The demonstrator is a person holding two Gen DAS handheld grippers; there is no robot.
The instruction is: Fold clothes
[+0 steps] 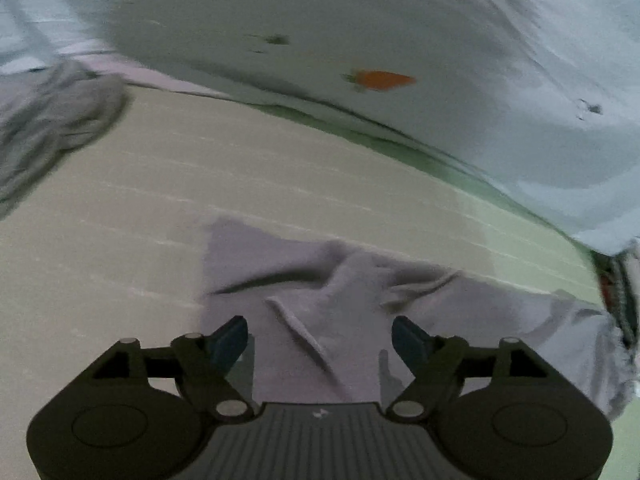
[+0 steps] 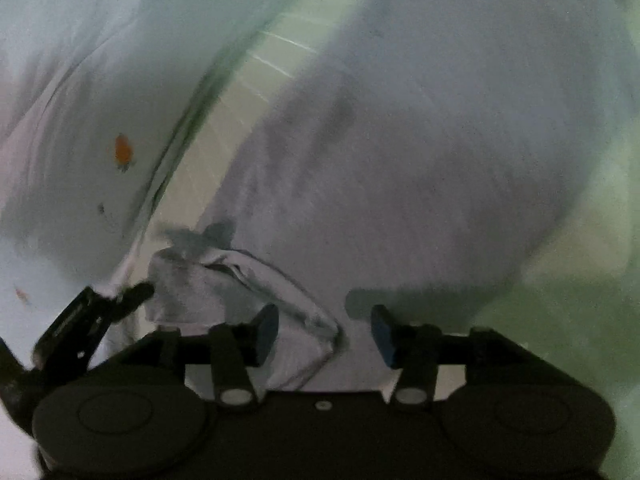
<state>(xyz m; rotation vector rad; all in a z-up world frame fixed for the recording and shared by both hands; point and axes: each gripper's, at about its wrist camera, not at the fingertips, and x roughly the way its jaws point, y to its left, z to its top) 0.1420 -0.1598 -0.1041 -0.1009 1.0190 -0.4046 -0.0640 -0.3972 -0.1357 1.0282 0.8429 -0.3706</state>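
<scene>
Lay rumpled on the bed [image 1: 120, 208]: pale lilac garment [image 1: 320, 300], directly under and ahead of both grippers, beside a white carrot-print sheet [image 1: 400, 40]. Looked light, soft, limp, likely thin knit; judged to sag and crease if lifted by one point. Best taken at a hem edge or corner, e.g. folded ridge [image 1: 296, 328] in left view or doubled edge [image 2: 296, 304] in right view, both corners together to keep it flat. Left gripper [image 1: 320, 338] spread wide, grasping nothing, cloth between fingers but untouched. Right gripper [image 2: 325, 330] likewise released, empty, over the edge. Second grey cloth heap [image 1: 52, 120] far left. No brands, labels or legible writing; only carrot motif [image 1: 382, 80]. Frames blurred.
</scene>
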